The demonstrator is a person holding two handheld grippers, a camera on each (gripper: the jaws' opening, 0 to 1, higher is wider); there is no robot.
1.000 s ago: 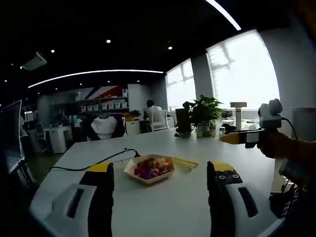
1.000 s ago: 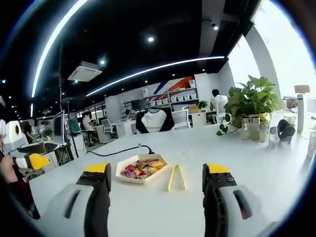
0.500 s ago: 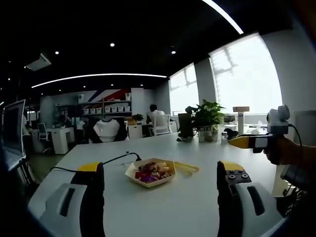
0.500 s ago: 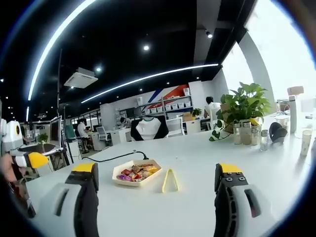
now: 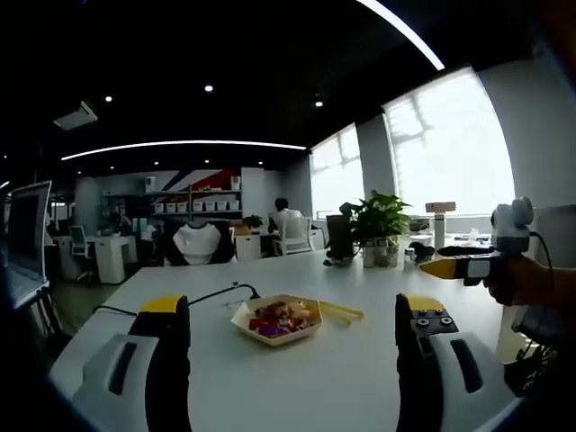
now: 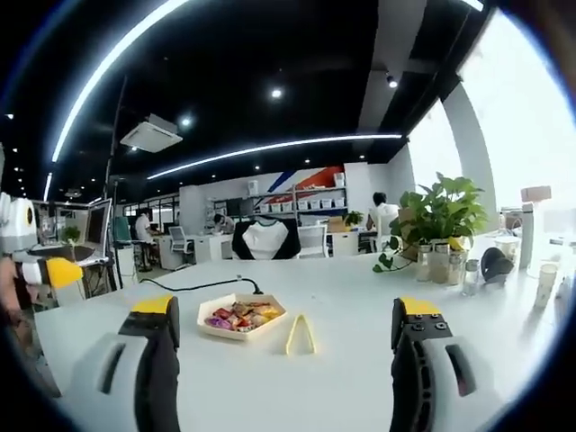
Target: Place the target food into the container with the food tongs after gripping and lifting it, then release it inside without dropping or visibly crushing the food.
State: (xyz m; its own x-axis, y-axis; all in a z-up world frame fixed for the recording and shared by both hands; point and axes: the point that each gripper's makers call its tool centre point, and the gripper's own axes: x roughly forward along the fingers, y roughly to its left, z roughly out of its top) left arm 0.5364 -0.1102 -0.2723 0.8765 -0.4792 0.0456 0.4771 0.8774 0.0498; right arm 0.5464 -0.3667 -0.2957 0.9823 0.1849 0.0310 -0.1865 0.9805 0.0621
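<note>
One white paper tray (image 6: 241, 317) sits on the long white table (image 6: 342, 369), holding a heap of small wrapped snacks (image 6: 237, 314) in purple, red, orange and yellow; they are too many and too small to count. One pair of yellow food tongs (image 6: 300, 334) lies flat on the table just beside the tray, apart from it and on its window side. In the right gripper view the tongs' long axis runs away from the camera, the joined end farther off and the two arms spreading moderately toward the viewer, with nothing between them. In the left gripper view the tongs (image 5: 340, 312) lie slantwise, reaching away from the tray (image 5: 277, 319) toward the window.

Two grippers are held above the near edge of the table, well short of the tray. The left gripper (image 5: 293, 315) has its jaws spread wide with nothing in them, and so does the right gripper (image 6: 286, 317). The right gripper (image 5: 448, 267) also shows from the side in the left gripper view, held in a hand (image 5: 522, 281).

One black cable (image 6: 200, 284) runs across the table behind the tray. One potted plant (image 6: 443, 216) stands far beyond the tray toward the windows, with a few small jars (image 6: 446, 264) at its foot.
</note>
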